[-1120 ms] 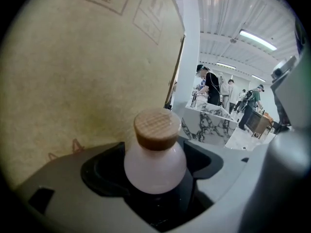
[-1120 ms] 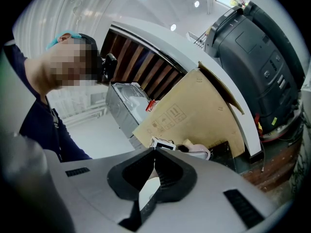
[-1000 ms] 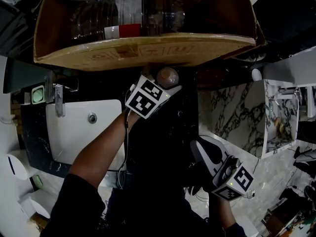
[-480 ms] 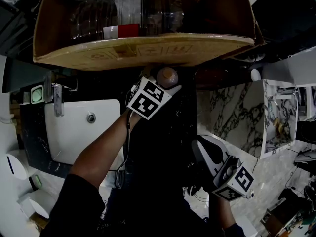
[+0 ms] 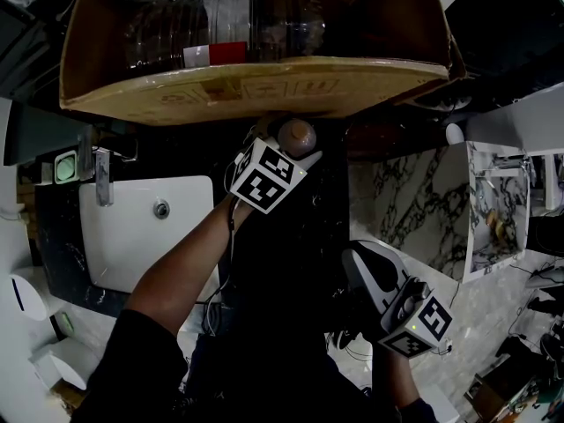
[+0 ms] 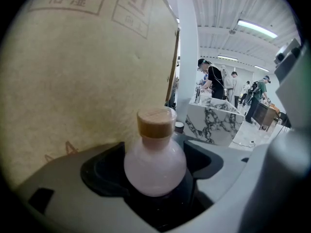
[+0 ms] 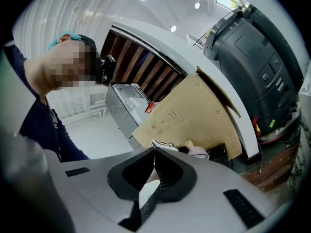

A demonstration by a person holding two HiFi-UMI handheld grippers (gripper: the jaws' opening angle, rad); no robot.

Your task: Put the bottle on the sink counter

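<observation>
Gripping a round, pale pink bottle (image 6: pixel 154 161) with a tan cap in the left gripper (image 5: pixel 286 148), jaws pressed against either side of its belly. Holds it upright, cap on top, just beside the printed side of a cardboard box (image 5: pixel 247 91). Sits, in the head view, under the box's near edge and over the dark sink counter (image 5: pixel 304 227), to the right of the white basin (image 5: pixel 150 236) and its faucet (image 5: pixel 104 179); cannot tell whether resting on the counter or raised off it. Reaches there on a bare forearm (image 5: pixel 176 271) stretched across the basin's corner. Carries the right gripper (image 7: pixel 154 154) low at the bottom right of the head view, well apart from the bottle, jaws brought together tip to tip with nothing between them. Looks past those closed jaws toward the box, with the bottle's pink body small beyond them. To the right of the counter, a white marble-veined panel (image 5: pixel 414 210).
</observation>
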